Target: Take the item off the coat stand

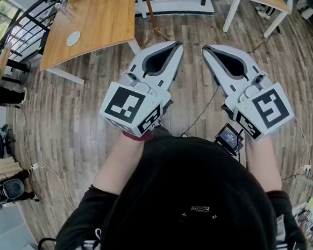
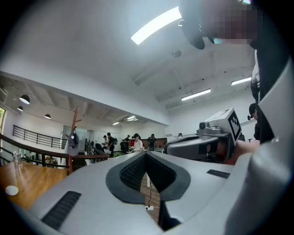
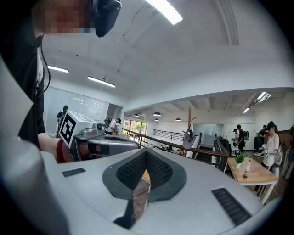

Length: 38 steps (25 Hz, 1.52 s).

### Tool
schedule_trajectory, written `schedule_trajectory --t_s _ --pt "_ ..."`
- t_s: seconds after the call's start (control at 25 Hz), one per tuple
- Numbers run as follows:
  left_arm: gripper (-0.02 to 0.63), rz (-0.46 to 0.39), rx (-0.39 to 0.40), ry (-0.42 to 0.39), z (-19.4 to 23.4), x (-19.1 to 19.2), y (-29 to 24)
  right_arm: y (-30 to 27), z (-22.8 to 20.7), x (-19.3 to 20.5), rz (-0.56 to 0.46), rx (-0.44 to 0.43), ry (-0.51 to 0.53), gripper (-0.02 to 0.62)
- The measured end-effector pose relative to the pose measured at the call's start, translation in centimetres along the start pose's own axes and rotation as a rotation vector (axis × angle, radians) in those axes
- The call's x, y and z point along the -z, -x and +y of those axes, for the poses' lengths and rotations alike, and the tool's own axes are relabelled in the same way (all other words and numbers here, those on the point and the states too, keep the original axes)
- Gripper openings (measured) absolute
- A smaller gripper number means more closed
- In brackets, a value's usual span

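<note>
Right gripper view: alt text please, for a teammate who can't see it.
The right gripper is shut and empty, pointing across an open office toward a distant wooden coat stand with a grey item hanging on it. The left gripper is held alongside at the left, and a wooden table stands at the right.

I note a wood-plank floor (image 1: 81,121). On it, upper left in the head view, stands a wooden table (image 1: 94,20) on white legs; a small white disc (image 1: 72,38) lies on its top. A dark cable (image 1: 203,112) crosses the planks; a white cable (image 1: 55,176) lies at the left. A second table (image 1: 263,1) stands upper right. The coat stand (image 2: 75,126) rises beside the first table, with a grey item (image 2: 72,141) hanging on it.
</note>
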<state>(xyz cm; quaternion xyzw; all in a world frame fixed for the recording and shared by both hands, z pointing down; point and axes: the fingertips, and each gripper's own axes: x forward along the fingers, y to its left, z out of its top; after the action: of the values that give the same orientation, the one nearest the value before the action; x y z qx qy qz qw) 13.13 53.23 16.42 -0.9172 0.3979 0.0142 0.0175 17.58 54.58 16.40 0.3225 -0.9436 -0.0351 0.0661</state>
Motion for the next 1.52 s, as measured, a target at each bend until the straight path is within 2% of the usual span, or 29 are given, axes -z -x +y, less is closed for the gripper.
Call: schedule_trajectory --t_s 0.24,0.4,0.84,1.04,1.24,1.52 --pt "0.006 -0.003 -0.013 -0.003 0.2 -0.2 -0.7 0.2 -1.0 -0.4 -0.004 0.011 0.02 0.018" --pt "0.006 -0.008 -0.009 -0.01 0.6 -0.6 -1.2 0.0 -2.3 -0.5 -0.001 0.016 -0.005 0.018" --pt "0.006 0.02 -0.015 -0.028 0.7 -0.1 -1.1 -0.3 -2.4 -0.3 -0.02 -0.051 -0.053 0.018" --pt "0.006 0.009 -0.015 0.018 4.4 0.9 -2.4 -4.0 -3.2 0.3 0.019 -0.066 -0.045 0.018" --pt "0.006 0.006 -0.025 0.027 9.0 1.9 -4.8 -7.9 -5.0 1.0 0.074 -0.074 -0.024 0.018" --pt "0.006 0.021 -0.018 0.055 16.7 4.0 -7.2 -14.5 -9.6 2.7 0.109 -0.084 -0.11 0.018"
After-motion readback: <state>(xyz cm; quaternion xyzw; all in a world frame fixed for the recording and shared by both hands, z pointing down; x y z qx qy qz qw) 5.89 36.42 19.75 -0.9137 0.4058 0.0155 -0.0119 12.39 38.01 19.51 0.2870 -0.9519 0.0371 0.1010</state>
